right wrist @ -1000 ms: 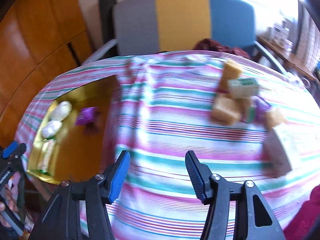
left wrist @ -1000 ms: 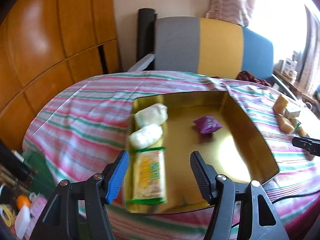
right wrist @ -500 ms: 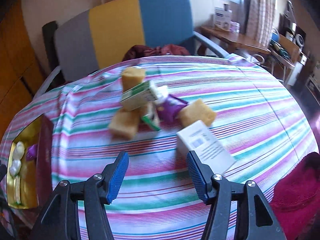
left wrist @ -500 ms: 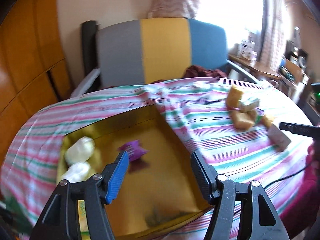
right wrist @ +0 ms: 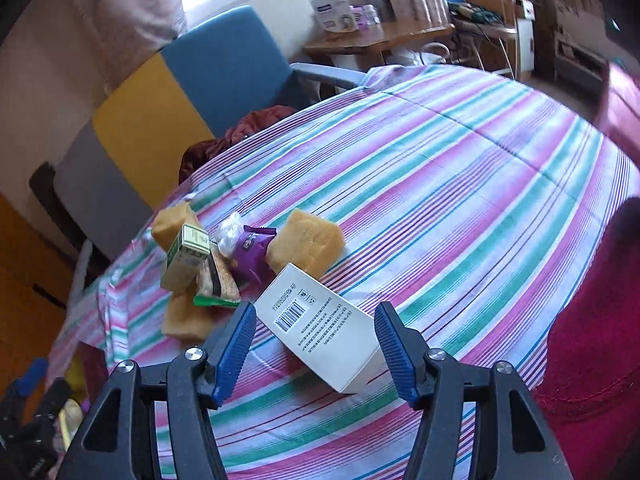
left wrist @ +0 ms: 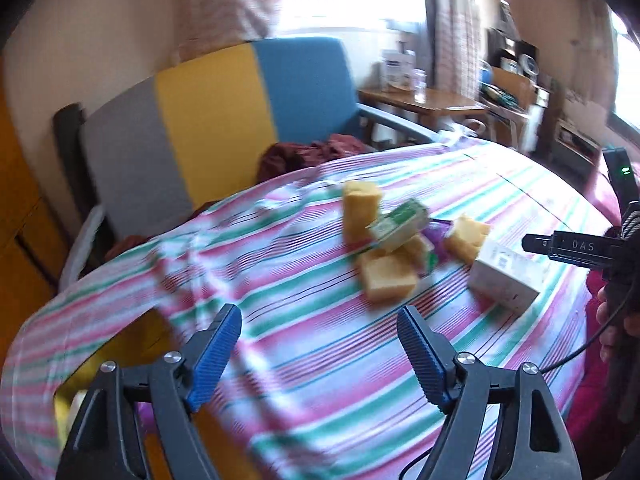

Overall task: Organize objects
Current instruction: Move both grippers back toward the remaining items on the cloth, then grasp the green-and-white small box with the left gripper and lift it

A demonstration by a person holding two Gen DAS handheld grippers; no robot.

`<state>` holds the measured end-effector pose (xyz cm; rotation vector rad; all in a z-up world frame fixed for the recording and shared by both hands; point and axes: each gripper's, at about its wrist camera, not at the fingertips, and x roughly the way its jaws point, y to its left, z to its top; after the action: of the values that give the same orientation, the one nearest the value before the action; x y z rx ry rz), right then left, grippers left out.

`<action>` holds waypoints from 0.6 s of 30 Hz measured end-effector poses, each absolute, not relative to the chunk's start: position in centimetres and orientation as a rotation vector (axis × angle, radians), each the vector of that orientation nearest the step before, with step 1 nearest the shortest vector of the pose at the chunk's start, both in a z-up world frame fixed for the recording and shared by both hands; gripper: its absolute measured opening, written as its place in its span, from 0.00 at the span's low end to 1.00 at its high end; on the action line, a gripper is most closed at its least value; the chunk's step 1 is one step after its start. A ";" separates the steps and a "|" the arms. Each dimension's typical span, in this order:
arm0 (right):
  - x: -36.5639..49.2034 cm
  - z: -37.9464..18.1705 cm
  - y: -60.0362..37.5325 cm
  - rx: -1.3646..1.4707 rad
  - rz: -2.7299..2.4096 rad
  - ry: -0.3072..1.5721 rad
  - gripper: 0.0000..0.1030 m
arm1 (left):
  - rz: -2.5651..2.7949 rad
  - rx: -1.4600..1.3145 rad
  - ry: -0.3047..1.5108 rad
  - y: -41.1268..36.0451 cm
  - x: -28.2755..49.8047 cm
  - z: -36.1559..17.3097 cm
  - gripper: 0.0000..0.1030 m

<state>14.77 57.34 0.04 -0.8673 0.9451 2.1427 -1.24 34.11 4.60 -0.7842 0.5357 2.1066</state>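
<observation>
A pile lies on the striped tablecloth (right wrist: 460, 184): a white barcode box (right wrist: 320, 328), yellow sponge blocks (right wrist: 306, 240), a green carton (right wrist: 186, 258), a purple packet (right wrist: 250, 250) and a green-edged snack pack (right wrist: 216, 280). My right gripper (right wrist: 314, 346) is open, its blue fingers on either side of the white box, apart from it. My left gripper (left wrist: 320, 354) is open and empty over the cloth, short of the pile; the white box (left wrist: 506, 276) and sponges (left wrist: 386, 278) lie beyond it. The gold tray (left wrist: 124, 340) shows blurred at lower left.
A grey, yellow and blue chair (left wrist: 224, 104) stands behind the table with a dark red cloth (left wrist: 312, 152) on its seat. A wooden desk (right wrist: 372, 36) with clutter is at the back right. A red cloth (right wrist: 600, 352) covers the near right.
Both grippers have swung right, away from the gold tray toward the pile. The right gripper has come close over the white box. Both stay open.
</observation>
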 end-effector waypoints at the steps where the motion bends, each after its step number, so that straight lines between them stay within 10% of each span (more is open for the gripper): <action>1: 14.9 -0.1 57.5 -0.866 2.141 0.964 0.62 | 2.087 -0.780 0.542 35.1 -1.3 4.5 0.80; 18: 14.1 -1.4 57.4 -0.935 2.194 1.073 0.63 | 1.852 -0.743 0.694 49.1 -6.1 0.0 0.82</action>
<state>14.13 57.37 -1.39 -0.9345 1.0732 2.1943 -6.12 49.06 -0.04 -0.7427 0.6943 1.8521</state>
